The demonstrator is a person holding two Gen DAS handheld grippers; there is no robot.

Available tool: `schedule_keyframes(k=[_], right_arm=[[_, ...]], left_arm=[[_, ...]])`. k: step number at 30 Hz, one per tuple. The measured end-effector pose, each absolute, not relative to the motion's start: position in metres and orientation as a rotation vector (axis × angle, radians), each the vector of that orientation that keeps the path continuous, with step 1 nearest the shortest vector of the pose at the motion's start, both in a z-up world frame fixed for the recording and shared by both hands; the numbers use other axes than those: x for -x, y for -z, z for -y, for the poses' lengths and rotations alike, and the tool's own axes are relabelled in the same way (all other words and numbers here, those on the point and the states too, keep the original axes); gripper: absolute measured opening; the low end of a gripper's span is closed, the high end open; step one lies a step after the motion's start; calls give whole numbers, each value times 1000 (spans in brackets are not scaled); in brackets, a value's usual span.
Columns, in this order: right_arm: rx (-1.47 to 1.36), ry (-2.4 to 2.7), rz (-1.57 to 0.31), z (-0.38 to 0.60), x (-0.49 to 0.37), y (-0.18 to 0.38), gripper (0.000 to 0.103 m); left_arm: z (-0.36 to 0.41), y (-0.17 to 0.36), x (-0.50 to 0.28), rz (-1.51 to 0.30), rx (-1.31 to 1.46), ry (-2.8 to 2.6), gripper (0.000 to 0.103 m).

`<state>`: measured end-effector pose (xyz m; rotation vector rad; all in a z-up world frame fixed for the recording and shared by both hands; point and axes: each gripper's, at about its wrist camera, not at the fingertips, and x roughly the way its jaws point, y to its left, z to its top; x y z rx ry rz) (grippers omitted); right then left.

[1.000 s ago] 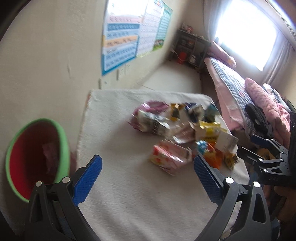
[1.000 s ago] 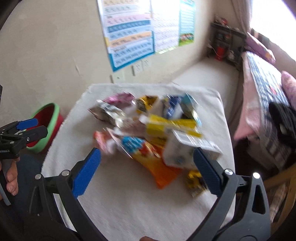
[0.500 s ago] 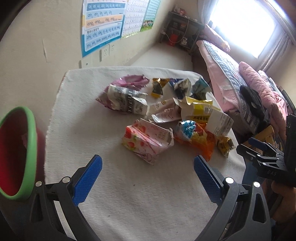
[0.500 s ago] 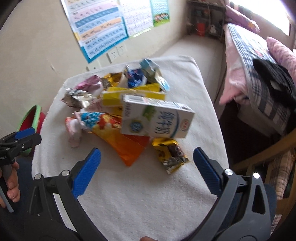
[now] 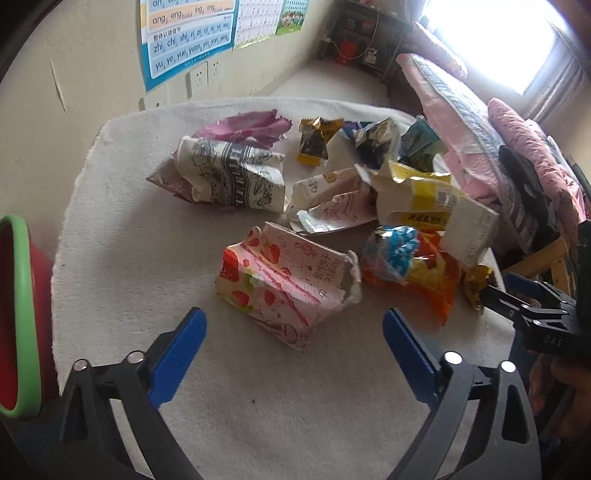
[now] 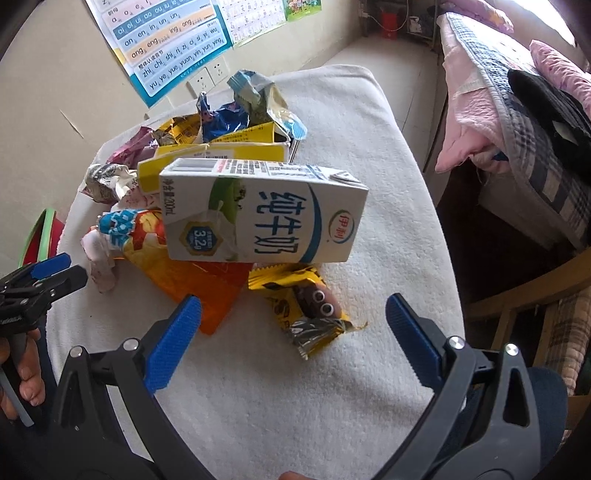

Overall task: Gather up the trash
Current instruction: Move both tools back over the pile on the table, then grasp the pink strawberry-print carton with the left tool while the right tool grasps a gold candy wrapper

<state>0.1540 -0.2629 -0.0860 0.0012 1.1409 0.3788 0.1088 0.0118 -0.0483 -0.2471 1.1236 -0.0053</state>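
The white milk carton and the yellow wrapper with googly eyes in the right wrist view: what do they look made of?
The white milk carton looks like coated paperboard: crisp folded edges, flat printed faces, a slight sheen. The yellow wrapper looks like thin metallised plastic film: crinkled, with a shiny silvery crimped end; foil cannot be ruled out. Both lie on the white cloth, which looks like soft, nubbly matte fabric.

Your left wrist view has a blown-out window [image 5: 491, 33] up and to the right of the gripper, pure white glare washing out the bedding [image 5: 461, 110] near it, while the rest is soft, even daylight with barely any shadows. Both views are sharp in the middle, so you can read the milk carton [image 6: 266, 214] print. Fisheye bends the edges hard, corners go black.
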Motion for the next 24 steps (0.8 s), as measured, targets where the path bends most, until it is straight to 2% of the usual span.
schedule_keyframes(k=[5, 6, 11, 12, 14, 19, 21, 24], right_arm=[[-13, -380, -1153, 264, -158, 93, 98], [-15, -380, -1154, 265, -159, 94, 98], [-3, -383, -1154, 264, -162, 97, 83], [-7, -388, -1160, 264, -162, 98, 79], [-20, -399, -1171, 265, -163, 99, 73], [-17, -421, -1202, 262, -160, 103, 34], [-15, -433, -1208, 261, -159, 104, 29], [-7, -440, -1205, 259, -157, 100, 25]], left_arm=[[-13, 62, -117, -1157, 255, -12, 82], [-14, 64, -118, -1161, 262, -12, 79], [-14, 70, -122, -1171, 276, -15, 57], [-13, 71, -122, -1173, 276, -14, 48], [-14, 72, -121, -1178, 277, -12, 44], [-15, 72, -118, -1178, 279, 3, 29], [-17, 73, -116, -1178, 285, 7, 21], [-19, 72, -114, -1172, 301, 12, 14]])
